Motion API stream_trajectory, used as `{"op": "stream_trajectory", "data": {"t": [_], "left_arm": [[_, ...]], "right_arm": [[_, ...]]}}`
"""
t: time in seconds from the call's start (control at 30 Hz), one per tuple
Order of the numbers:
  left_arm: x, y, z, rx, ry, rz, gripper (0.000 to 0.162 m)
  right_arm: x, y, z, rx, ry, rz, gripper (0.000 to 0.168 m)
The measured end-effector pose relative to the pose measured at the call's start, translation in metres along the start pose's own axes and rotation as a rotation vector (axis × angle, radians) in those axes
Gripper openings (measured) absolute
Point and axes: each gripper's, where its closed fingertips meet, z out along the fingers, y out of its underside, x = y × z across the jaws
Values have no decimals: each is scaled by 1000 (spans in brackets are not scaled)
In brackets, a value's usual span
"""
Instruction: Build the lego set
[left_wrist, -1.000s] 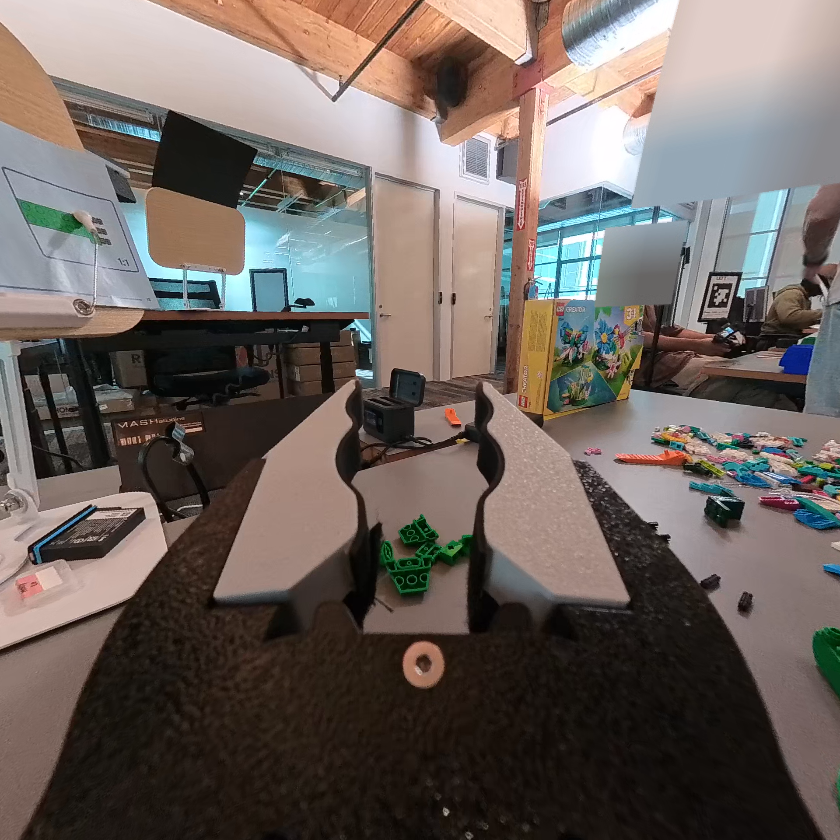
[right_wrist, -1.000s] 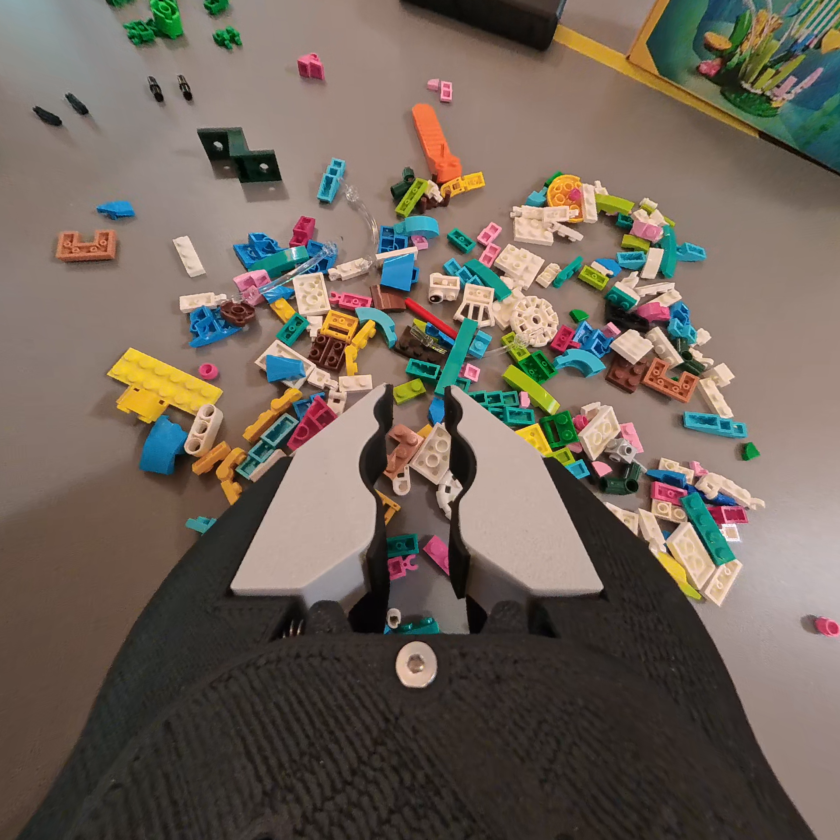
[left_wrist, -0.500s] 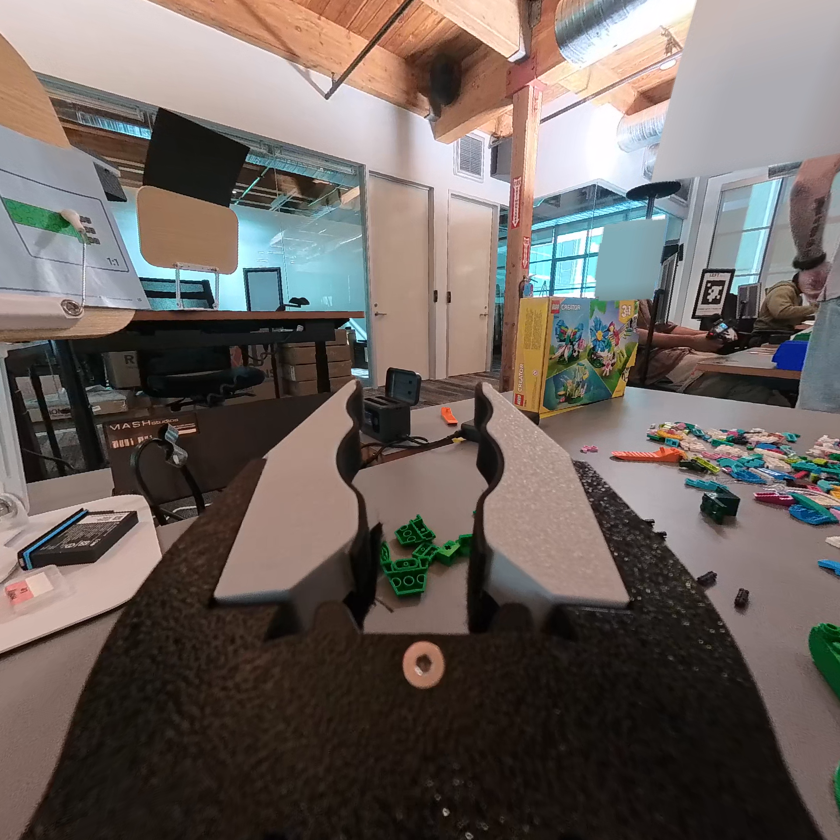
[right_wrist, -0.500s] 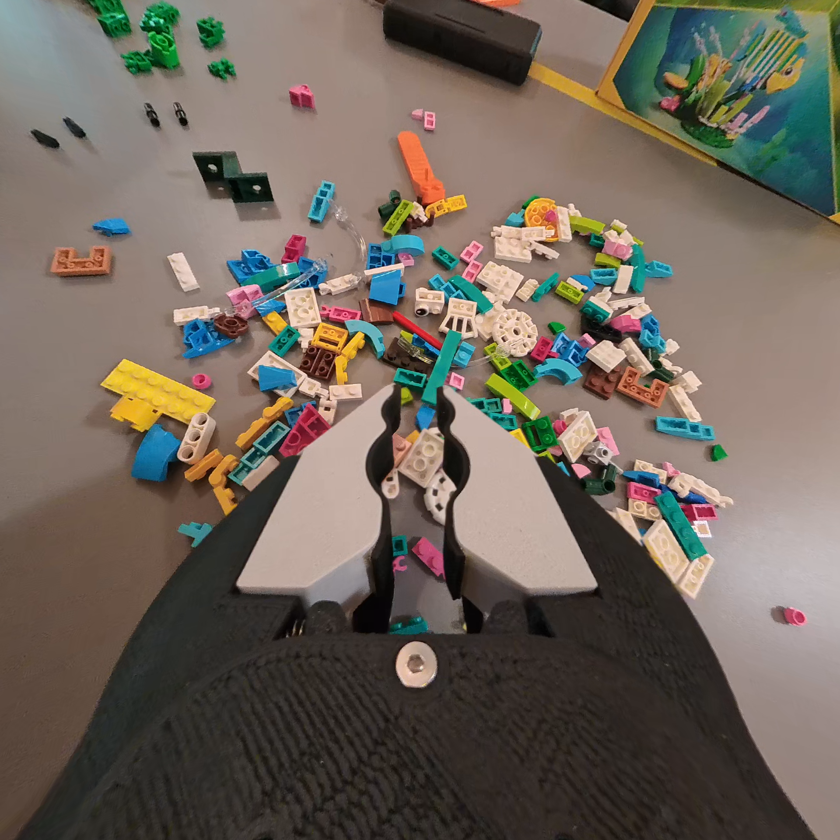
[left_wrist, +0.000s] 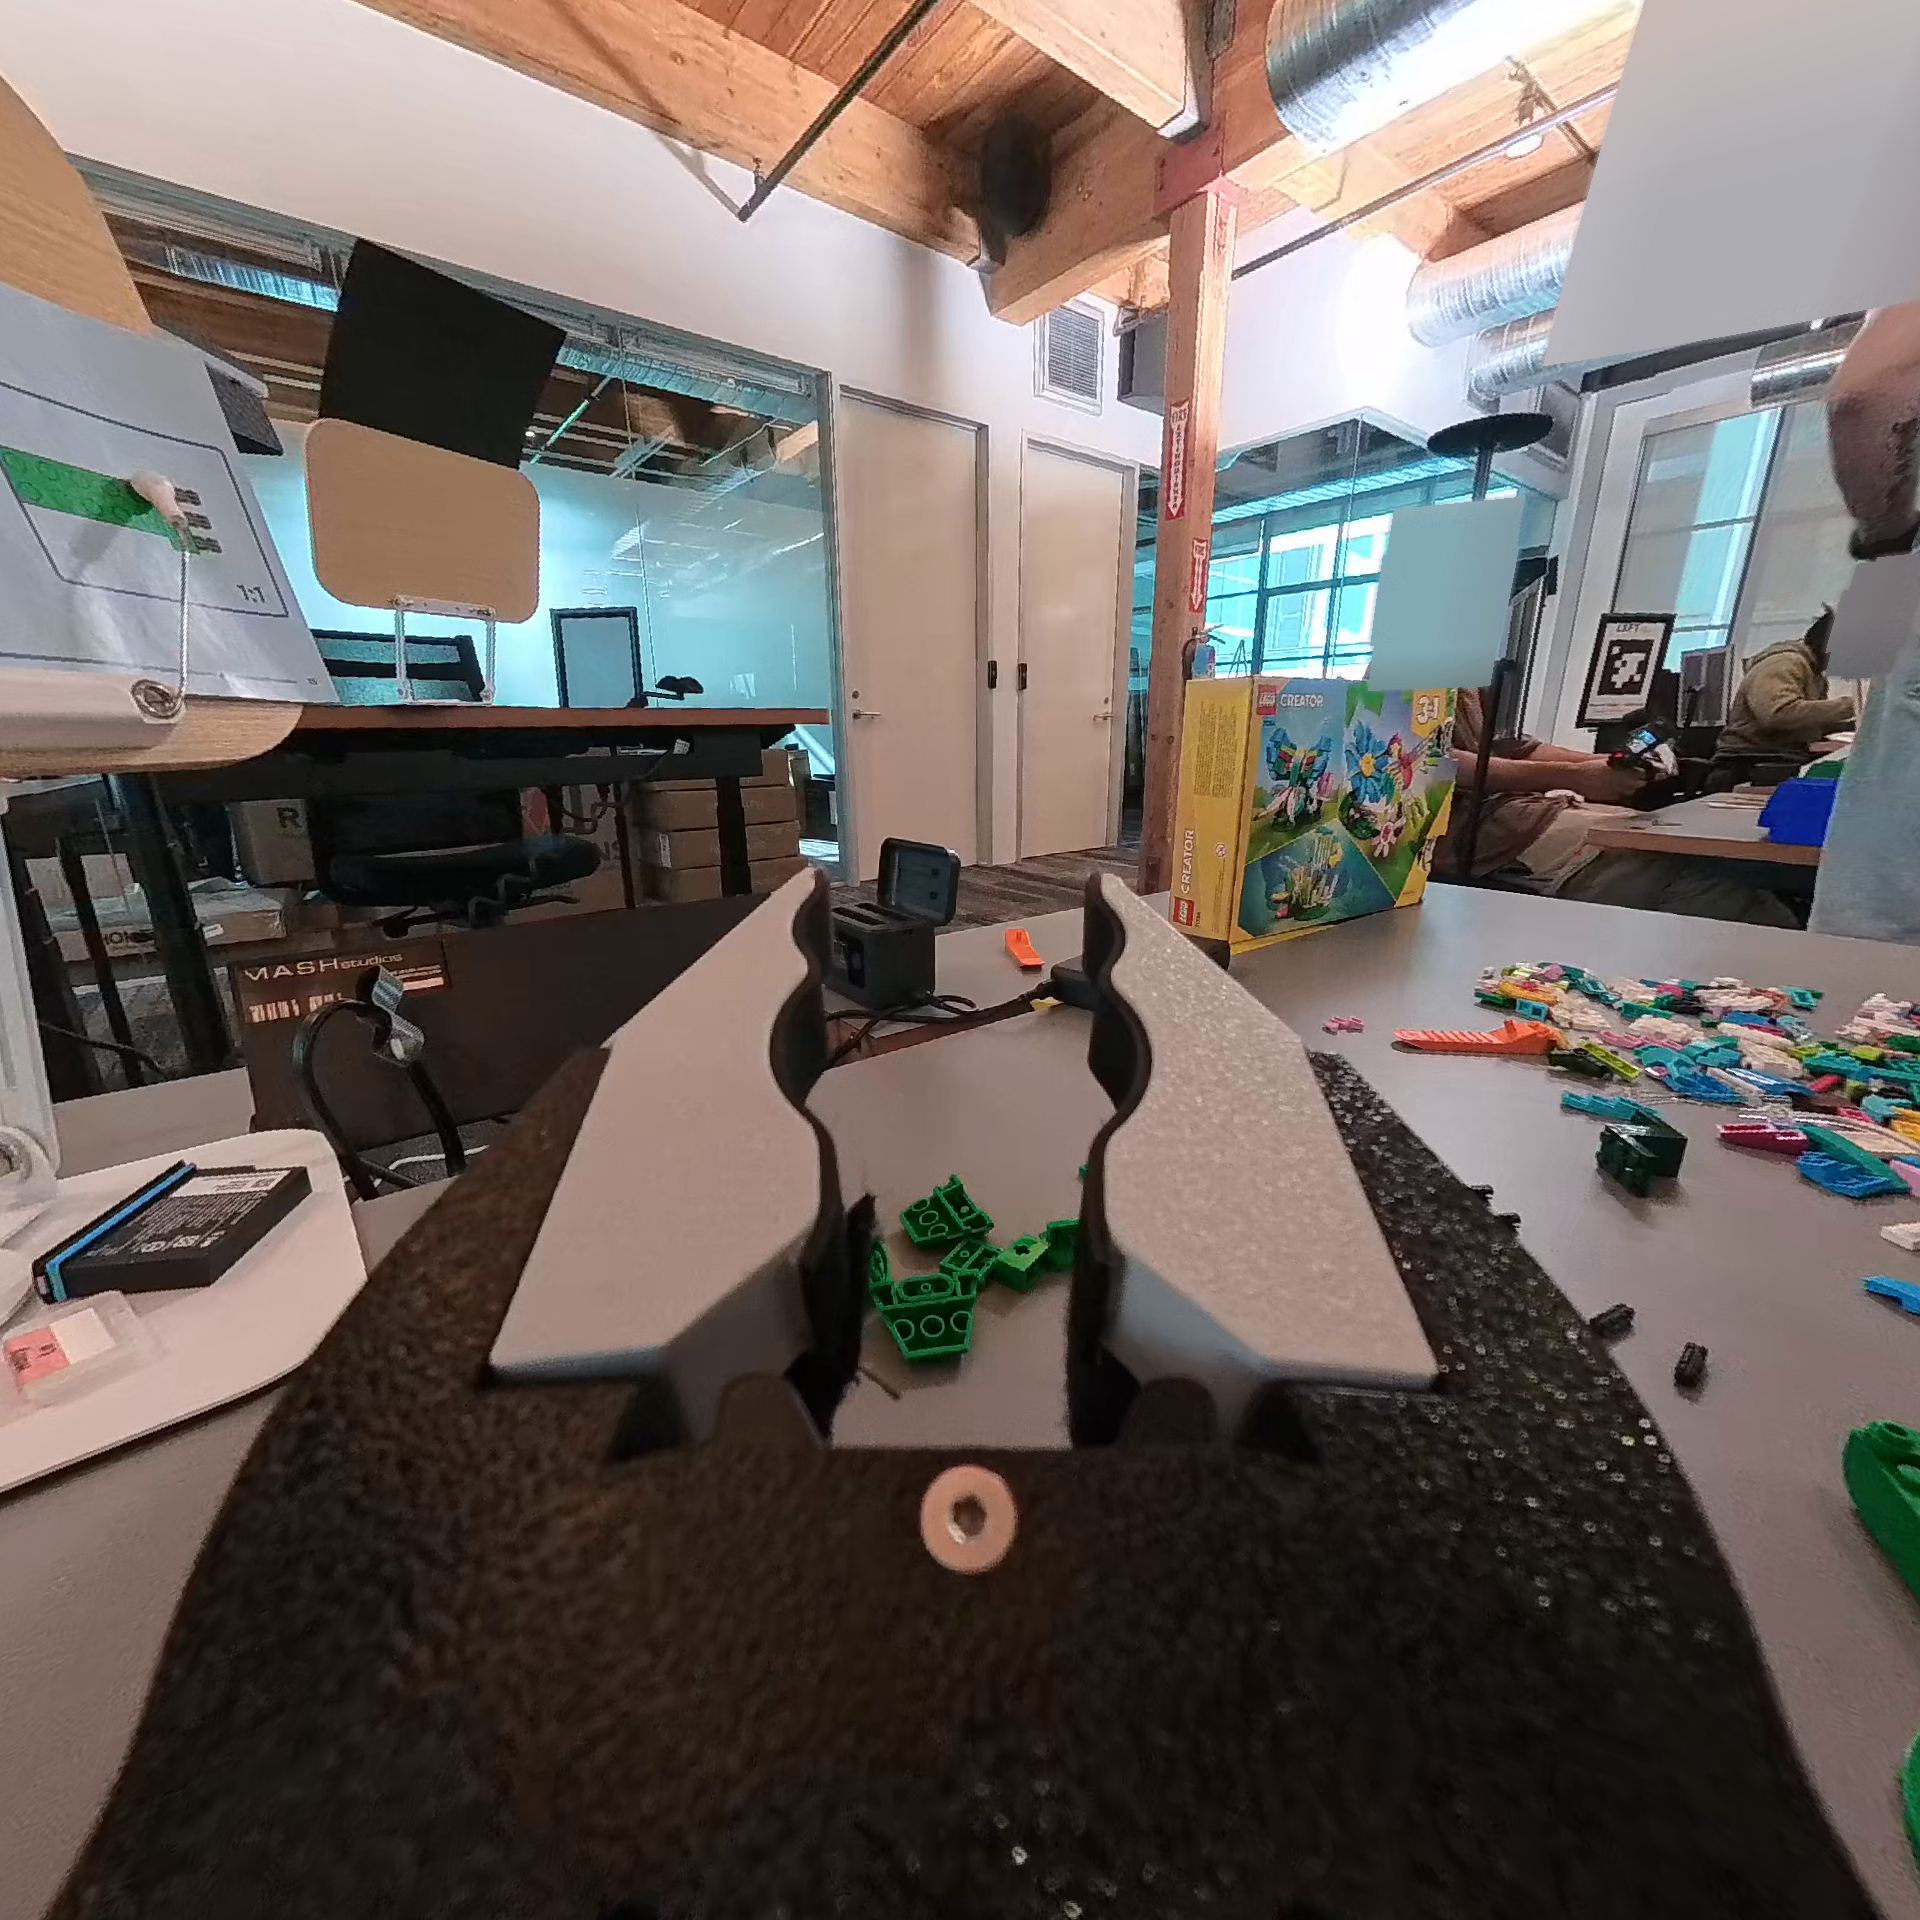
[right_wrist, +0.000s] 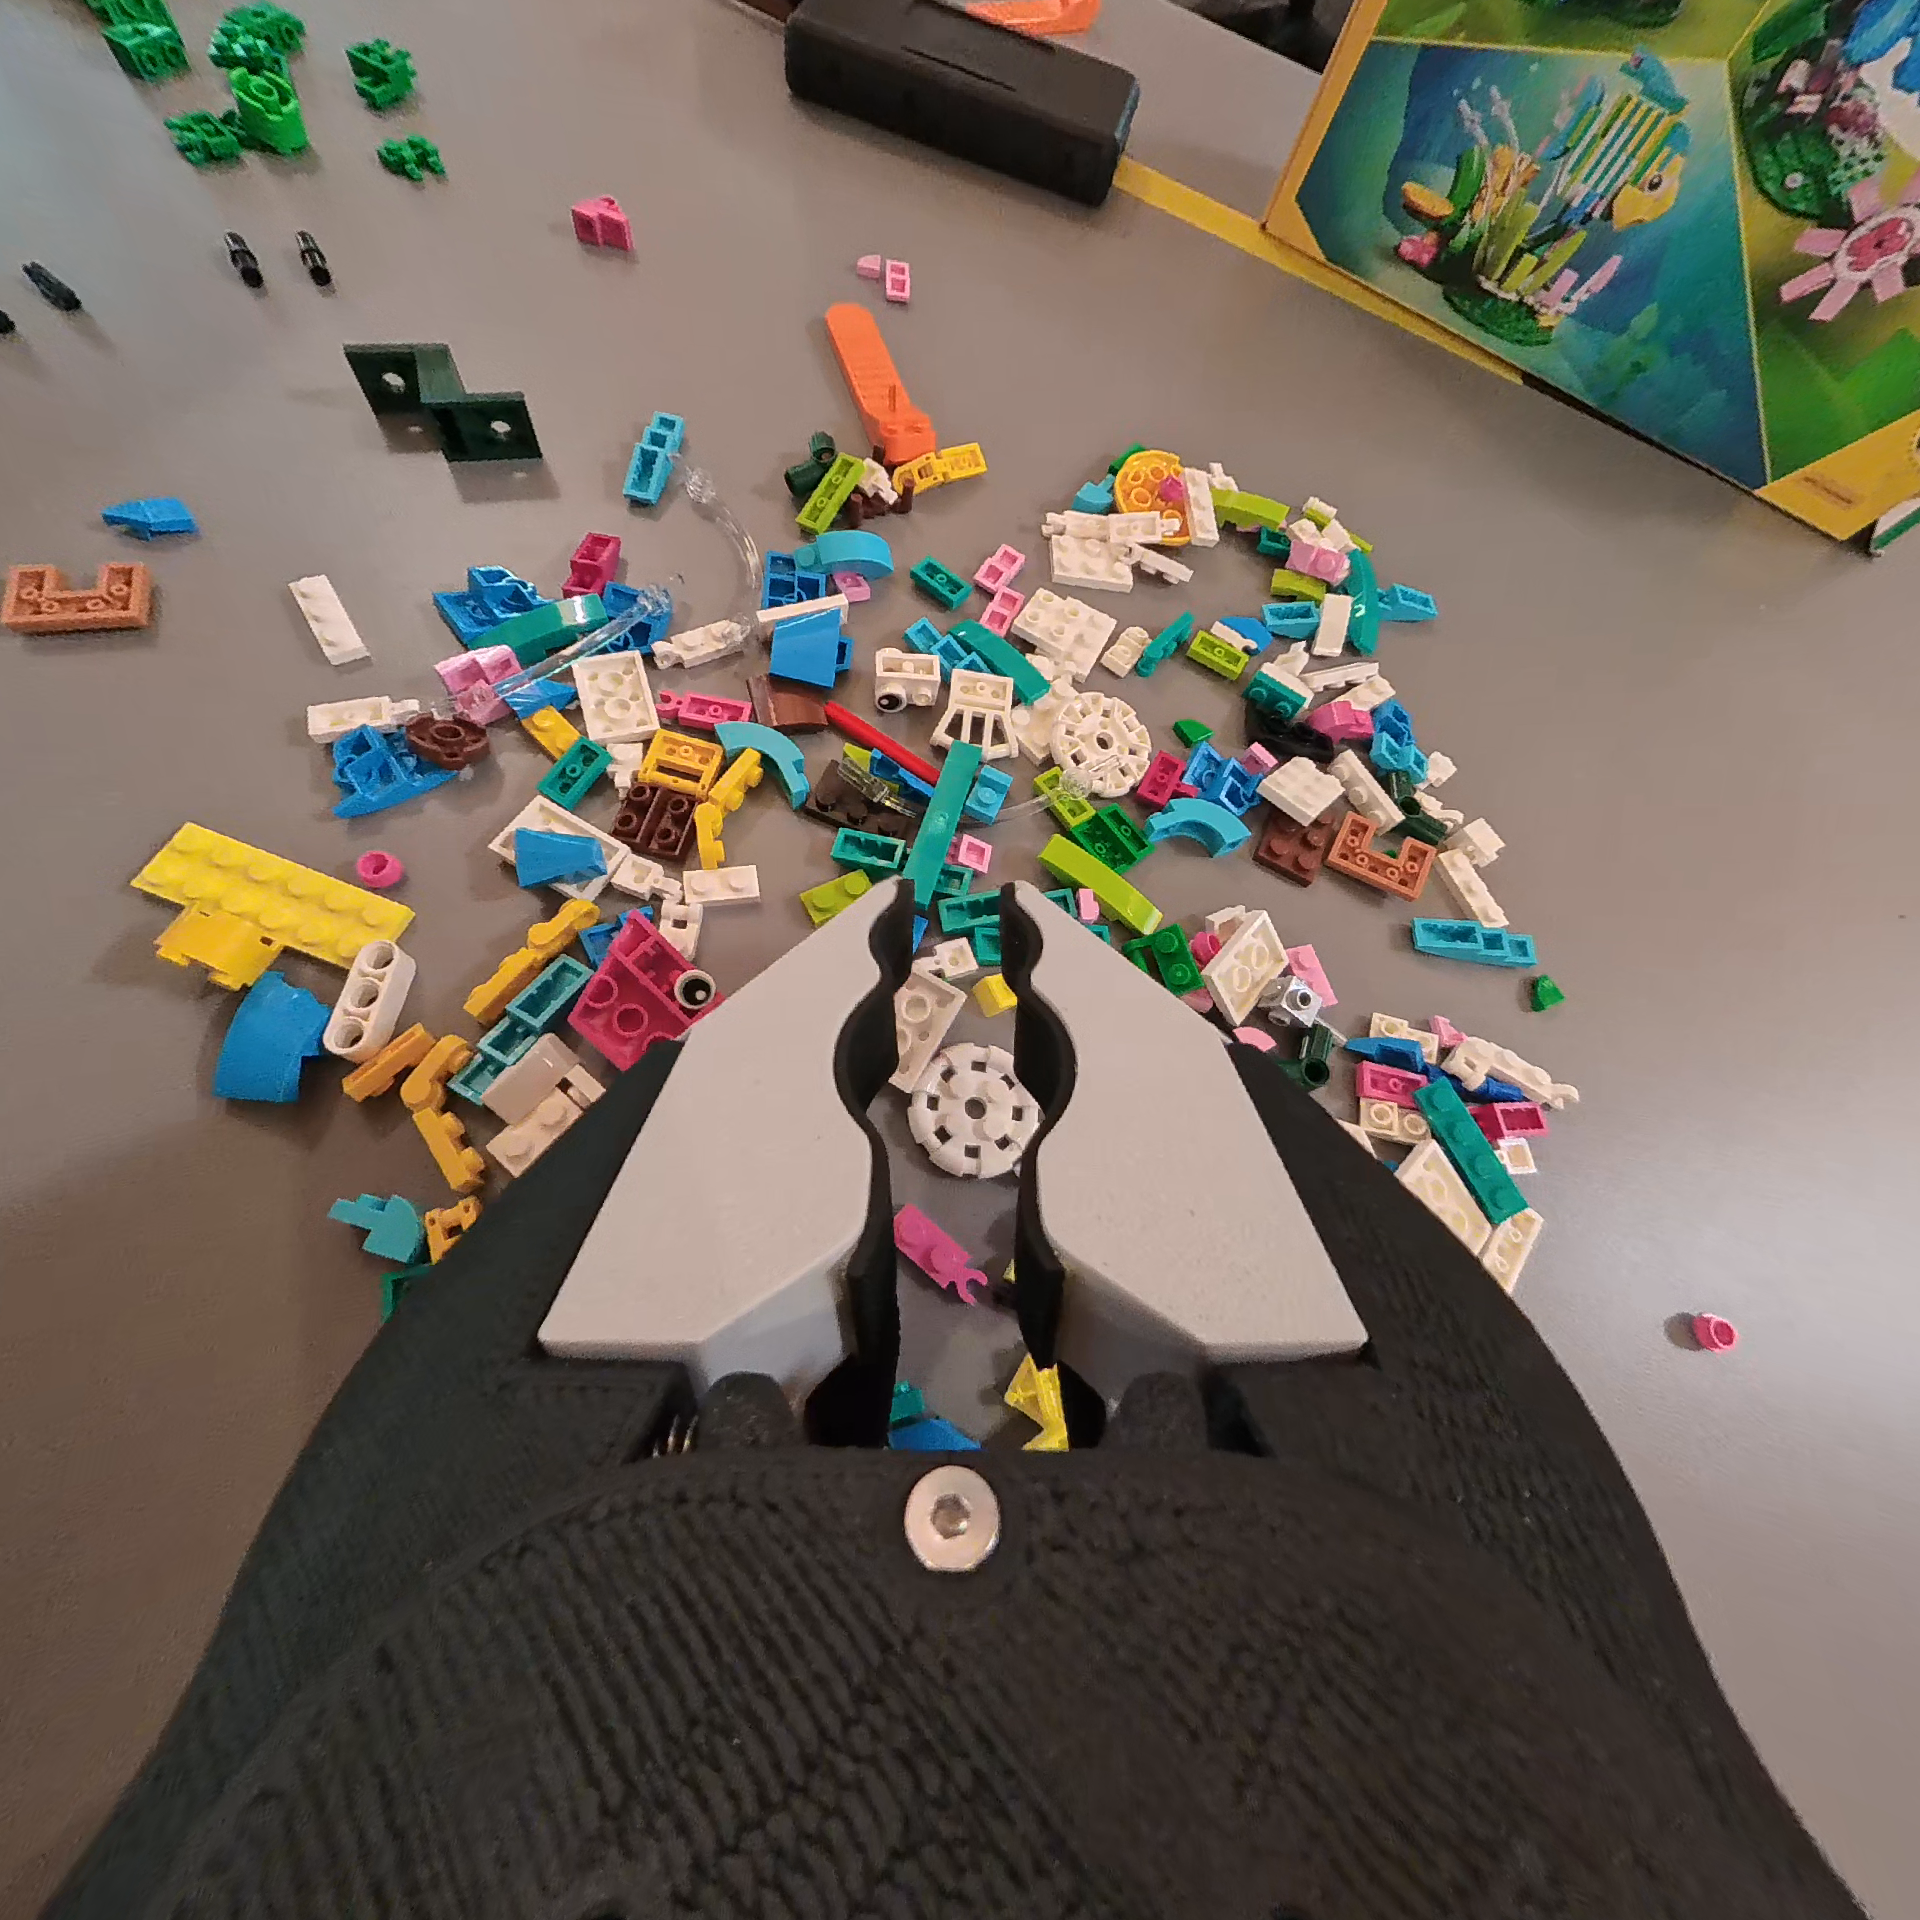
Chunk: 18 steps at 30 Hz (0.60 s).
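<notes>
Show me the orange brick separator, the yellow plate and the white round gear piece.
orange brick separator (right_wrist: 878, 390), right wrist view, mid-handle.
yellow plate (right_wrist: 265, 883), right wrist view, studded top.
white round gear piece (right_wrist: 974, 1110), right wrist view, hub.

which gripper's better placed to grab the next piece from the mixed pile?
Right gripper: it hangs directly over the multicoloured pile of loose plastic bricks, jaws narrowly apart. Left gripper sits open over small green bricks, off to the pile's side.
</notes>
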Motion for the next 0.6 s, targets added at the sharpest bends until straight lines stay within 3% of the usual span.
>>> {"op": "stream_trajectory", "data": {"t": [0.6], "left_arm": [[1,0,0,-2,5,3,46]], "right_arm": [[3,6,0,-7,0,2,16]]}}
